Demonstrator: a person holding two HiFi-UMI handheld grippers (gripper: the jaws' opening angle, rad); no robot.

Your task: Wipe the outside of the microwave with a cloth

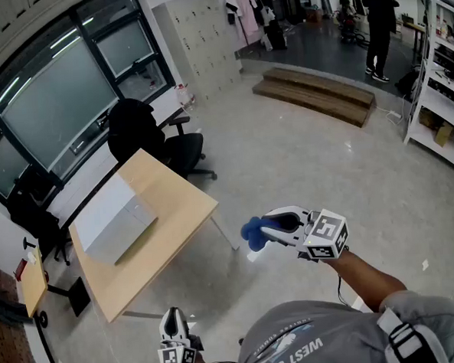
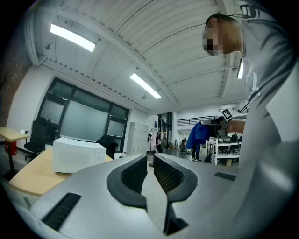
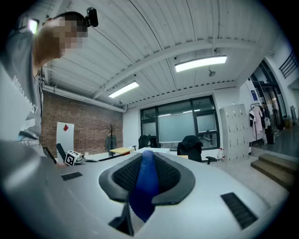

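Standing well apart from the surface (image 1: 175,211), the person carries the blue cloth (image 1: 253,230) pinched in the right claw (image 1: 270,226), whose pads are closed on a bunched fold with the rest spilling out in front. The left claw (image 1: 172,314) hangs low at the person's side, its pads only a narrow slit apart with nothing between them. The white microwave (image 1: 116,218) sits on the surface toward one end, not yet touched by the cloth, so the wiping looks still to begin. The likeliest trouble, I judge, is the cloth dragging out of that small pinch once it rubs against the casing, or a firm stroke shoving the microwave along the smooth surface unless the left claw braces it. The office chair (image 1: 144,136) draped in something dark stands at the far side and could crowd a reach round there. As for containers, the microwave is the only one to hand; it reads as a closed box, and its inside cannot be seen.
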